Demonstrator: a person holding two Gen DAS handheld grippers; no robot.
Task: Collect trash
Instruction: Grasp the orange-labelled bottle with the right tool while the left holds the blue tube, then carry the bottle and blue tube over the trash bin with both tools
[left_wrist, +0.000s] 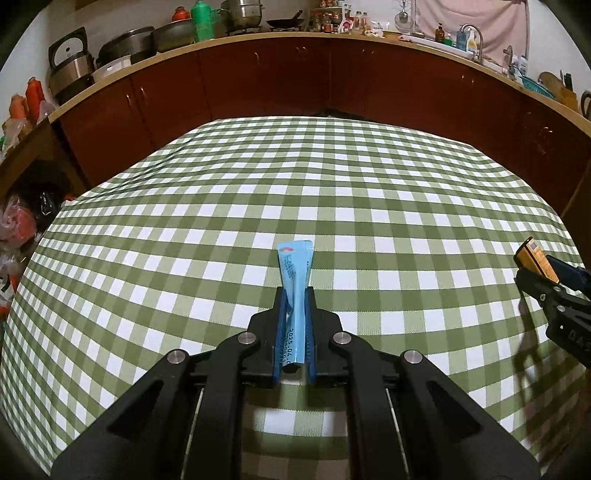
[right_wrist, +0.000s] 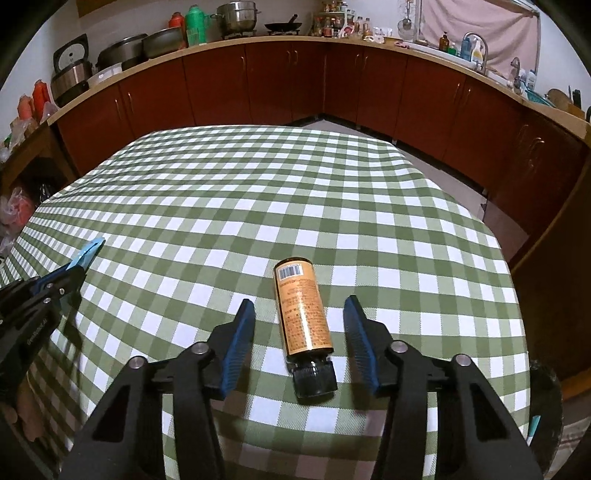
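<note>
Left wrist view: left gripper (left_wrist: 294, 295) is clamped on the sachet (left_wrist: 295, 284), blue pads pinching it from both sides.
Sachet: light blue, narrow, standing out forward past the fingertips, top end flared, printed date running along its lower part; held above the tablecloth (left_wrist: 184, 221).
Left gripper from the right: it comes in at the left edge (right_wrist: 79, 264), sachet tip (right_wrist: 90, 249) poking out ahead of it.
Right wrist view: right gripper (right_wrist: 299, 314) is wide apart, fingers (right_wrist: 242, 332) spread either side of the bottle (right_wrist: 303, 314) and touching nothing.
Bottle: amber-gold label with a barcode near the far end, black cap (right_wrist: 314, 376) pointing back toward the camera; it sits between the two pads with a gap on each side. Whether it rests on the cloth or not, I cannot tell for sure from this view.
Bottle from the left: its far end (left_wrist: 532, 258) shows at the right edge beside the right gripper (left_wrist: 546, 284).
Tablecloth: green and white check, covering the whole table, both grippers over its near part, well apart from each other.
Beyond the table: dark red cabinets (right_wrist: 288, 81) wrap round in a corner, worktop above crowded with pots (right_wrist: 236, 16), a wok (right_wrist: 282, 26), a green flask (right_wrist: 194, 24) and small bottles.
Far right: sink tap (left_wrist: 476, 40) under a pink cloth (left_wrist: 476, 22).
</note>
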